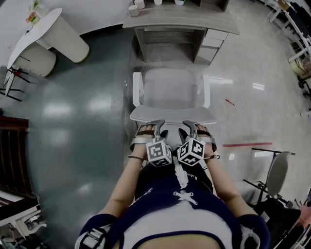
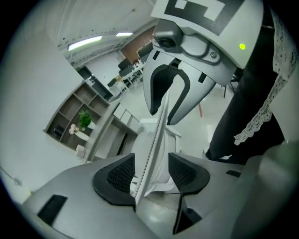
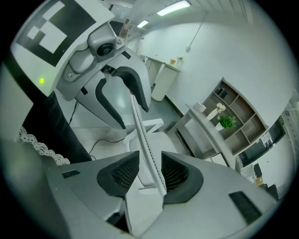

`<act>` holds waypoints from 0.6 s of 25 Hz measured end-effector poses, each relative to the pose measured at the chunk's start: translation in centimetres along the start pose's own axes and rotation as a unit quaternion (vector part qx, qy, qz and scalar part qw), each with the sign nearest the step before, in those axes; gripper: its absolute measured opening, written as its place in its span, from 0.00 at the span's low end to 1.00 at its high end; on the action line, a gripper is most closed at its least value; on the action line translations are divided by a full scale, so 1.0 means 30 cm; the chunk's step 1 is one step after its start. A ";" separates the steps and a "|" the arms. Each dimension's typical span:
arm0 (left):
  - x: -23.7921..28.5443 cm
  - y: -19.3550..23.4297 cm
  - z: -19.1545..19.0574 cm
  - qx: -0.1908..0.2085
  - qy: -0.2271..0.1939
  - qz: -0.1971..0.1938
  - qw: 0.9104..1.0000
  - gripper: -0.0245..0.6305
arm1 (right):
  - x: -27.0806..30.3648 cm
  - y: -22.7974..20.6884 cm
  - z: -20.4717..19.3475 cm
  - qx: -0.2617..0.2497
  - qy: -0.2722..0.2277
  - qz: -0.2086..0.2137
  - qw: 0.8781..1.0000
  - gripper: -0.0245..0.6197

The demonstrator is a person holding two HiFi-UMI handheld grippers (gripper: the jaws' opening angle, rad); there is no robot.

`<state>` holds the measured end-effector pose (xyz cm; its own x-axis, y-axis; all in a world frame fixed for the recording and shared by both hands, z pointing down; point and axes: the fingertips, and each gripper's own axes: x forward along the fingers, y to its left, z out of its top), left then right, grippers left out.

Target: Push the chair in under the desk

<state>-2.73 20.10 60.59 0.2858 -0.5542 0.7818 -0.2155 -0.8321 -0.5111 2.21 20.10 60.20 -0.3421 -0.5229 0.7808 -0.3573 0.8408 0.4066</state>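
glossy grey floor (image 1: 73,112) is spreading across the room, with a pale wooden counter (image 1: 180,22) standing at its far side. small cups (image 1: 133,9) are sitting near the counter's left corner, and drawers (image 1: 211,44) are filling its right side. the white chair (image 1: 170,92) is standing on the floor just in front of the counter's front edge, facing the knee opening, with its seat and armrests out in the open. its backrest is turning toward the person, who is standing right behind it.

the left hand-held gripper (image 1: 156,125) is reaching down over the top edge of the backrest. in the left gripper view this hand-held gripper (image 2: 150,173) is standing wide, with the thin backrest edge (image 2: 156,140) running between the pads, nearer the left pad and clear of the right one.

the right hand-held gripper (image 1: 190,127) is sitting just beside it on the same edge. in the right gripper view its jaws (image 3: 149,173) are standing narrower but apart, straddling the backrest edge (image 3: 142,140), which is lying close to the right pad.

a red strip (image 1: 248,144) is lying on the floor to the chair's right.
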 end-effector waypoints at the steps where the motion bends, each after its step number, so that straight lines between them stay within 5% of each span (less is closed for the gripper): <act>1: 0.015 -0.005 -0.010 0.006 0.006 -0.005 1.000 0.37 | 0.013 -0.002 -0.006 0.002 0.001 -0.001 1.000 0.20; 15: 0.168 -0.016 -0.094 0.046 0.041 -0.016 0.998 0.39 | 0.131 -0.010 -0.056 -0.029 -0.002 -0.017 0.999 0.20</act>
<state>-3.83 17.77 65.80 0.2130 -0.5268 0.8229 -0.1188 -0.8499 -0.5133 2.44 18.03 63.93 -0.3343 -0.5512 0.7644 -0.3175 0.8296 0.4593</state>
